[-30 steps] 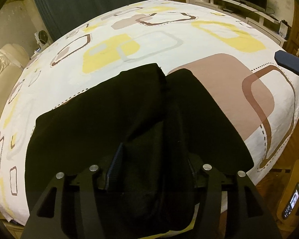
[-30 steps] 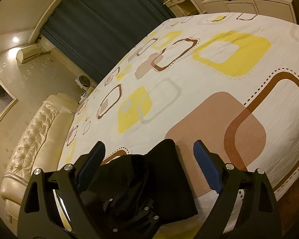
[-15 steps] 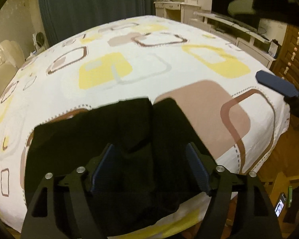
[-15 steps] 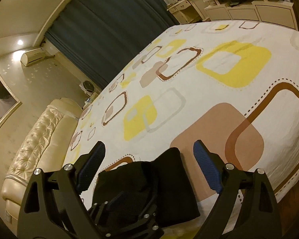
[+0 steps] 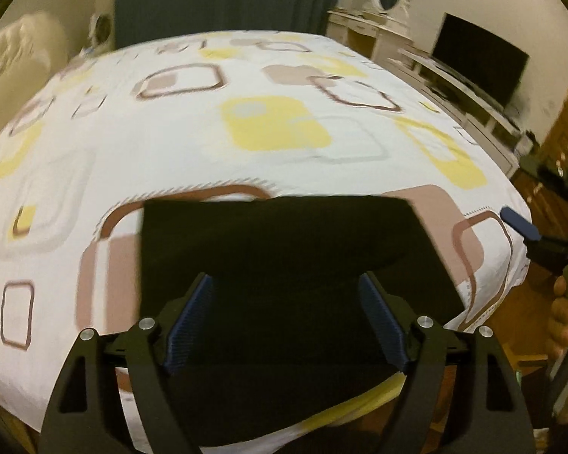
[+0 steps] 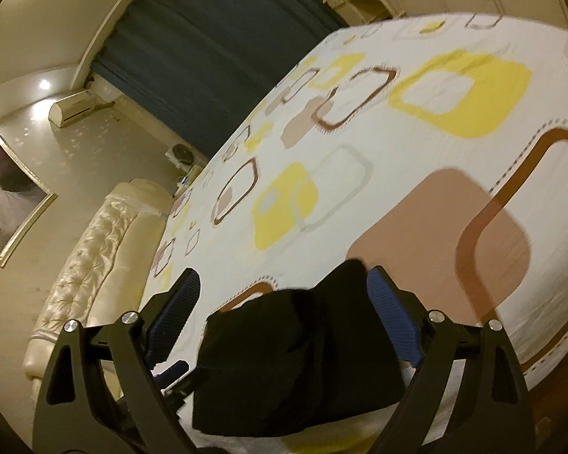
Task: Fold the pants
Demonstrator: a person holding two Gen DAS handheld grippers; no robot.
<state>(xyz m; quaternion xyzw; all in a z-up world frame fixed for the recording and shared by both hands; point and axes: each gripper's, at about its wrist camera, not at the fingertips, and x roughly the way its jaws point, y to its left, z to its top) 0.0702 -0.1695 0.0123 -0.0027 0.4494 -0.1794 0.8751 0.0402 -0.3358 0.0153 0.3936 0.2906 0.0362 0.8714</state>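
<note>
Left gripper (image 5: 286, 321): jaws spread wide, nothing between the pads, hovering over the near half of the pants (image 5: 284, 257). Right gripper (image 6: 284, 321): also wide open, empty, with the pants' far corner showing just inside its right finger; cannot tell if it touches. From the left wrist view the right gripper's blue fingertip sits off the pants' right edge, apart from the fabric. Pants (image 6: 303, 359) are black, folded into a squat block at the near edge of the bed (image 5: 246, 151), and their near hem overhangs that edge slightly. Judgement on handling: soft, light, limp cloth, no stiffness, so any lifted edge will droop and layers can slide on each other; not fragile, low slip against the cotton sheet. The top surface looks lumpy in the right wrist view, flat in the left, so layer count is uncertain. Best grip is probably the two near corners or the near folded edge, pinching all layers together, one gripper per corner, then carrying them toward the pants' far edge. Beyond the pants the patterned sheet is bare, with curtain (image 6: 227, 38) and headboard (image 6: 94, 246) past it.
</note>
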